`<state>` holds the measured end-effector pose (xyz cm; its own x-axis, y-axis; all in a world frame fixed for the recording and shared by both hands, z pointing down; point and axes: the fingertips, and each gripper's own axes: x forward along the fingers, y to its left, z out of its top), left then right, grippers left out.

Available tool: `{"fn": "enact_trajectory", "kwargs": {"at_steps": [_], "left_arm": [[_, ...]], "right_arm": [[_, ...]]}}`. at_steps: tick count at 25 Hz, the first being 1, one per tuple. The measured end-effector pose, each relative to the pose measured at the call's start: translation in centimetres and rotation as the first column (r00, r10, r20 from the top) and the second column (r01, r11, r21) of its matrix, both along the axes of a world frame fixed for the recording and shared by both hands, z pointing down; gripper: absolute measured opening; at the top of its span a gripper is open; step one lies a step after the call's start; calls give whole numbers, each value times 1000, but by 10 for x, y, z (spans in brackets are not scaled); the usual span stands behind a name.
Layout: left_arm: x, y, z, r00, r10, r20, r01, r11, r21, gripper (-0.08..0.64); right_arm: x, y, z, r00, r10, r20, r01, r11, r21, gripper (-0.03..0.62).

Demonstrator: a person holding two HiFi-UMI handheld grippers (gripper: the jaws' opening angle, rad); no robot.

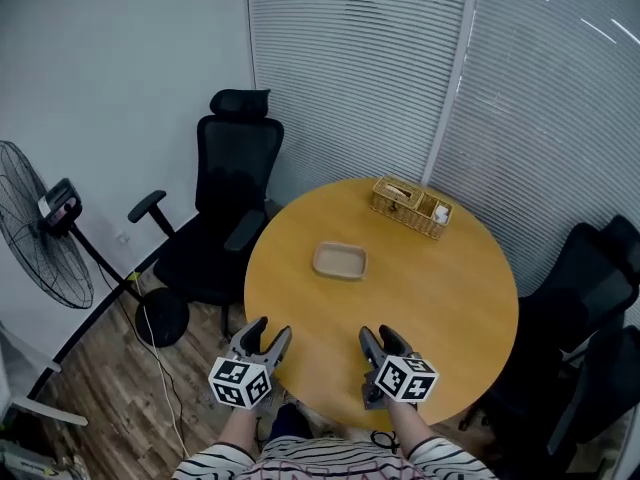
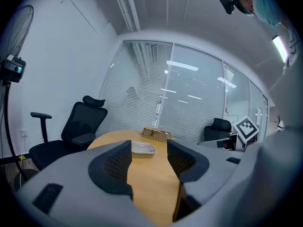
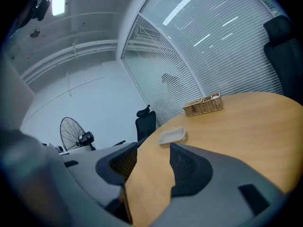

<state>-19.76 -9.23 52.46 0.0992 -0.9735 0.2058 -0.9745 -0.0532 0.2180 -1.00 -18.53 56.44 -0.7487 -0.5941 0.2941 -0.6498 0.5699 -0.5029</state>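
A round wooden table (image 1: 440, 298) fills the middle of the head view. On it lie a shallow beige tray (image 1: 340, 261) near the centre and a wicker basket (image 1: 411, 206) at the far side. My left gripper (image 1: 268, 335) hovers at the table's near left edge, open, nothing between its jaws. My right gripper (image 1: 383, 340) rests over the near edge, also open and empty. The left gripper view shows the tray (image 2: 142, 148) and basket (image 2: 156, 134) beyond the left gripper (image 2: 148, 162). In the right gripper view the tray (image 3: 172, 135) and basket (image 3: 203, 106) lie past the right gripper (image 3: 153, 163).
A black office chair (image 1: 215, 223) stands at the table's left, more black chairs (image 1: 580, 308) at the right. A standing fan (image 1: 45, 238) with a cable on the wooden floor is at far left. Glass walls with blinds (image 1: 440, 78) close the back.
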Motion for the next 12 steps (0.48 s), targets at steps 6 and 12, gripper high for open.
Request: {"fn": "enact_trajectory", "kwargs": {"at_steps": [6, 12], "left_arm": [[-24, -64, 13, 995, 97, -7, -97, 994, -42, 215], [-42, -125, 24, 983, 181, -22, -182, 981, -63, 215]], "right_arm": [[-18, -38, 9, 997, 77, -23, -77, 997, -21, 225], [-38, -74, 23, 989, 141, -45, -143, 989, -40, 224]]}}
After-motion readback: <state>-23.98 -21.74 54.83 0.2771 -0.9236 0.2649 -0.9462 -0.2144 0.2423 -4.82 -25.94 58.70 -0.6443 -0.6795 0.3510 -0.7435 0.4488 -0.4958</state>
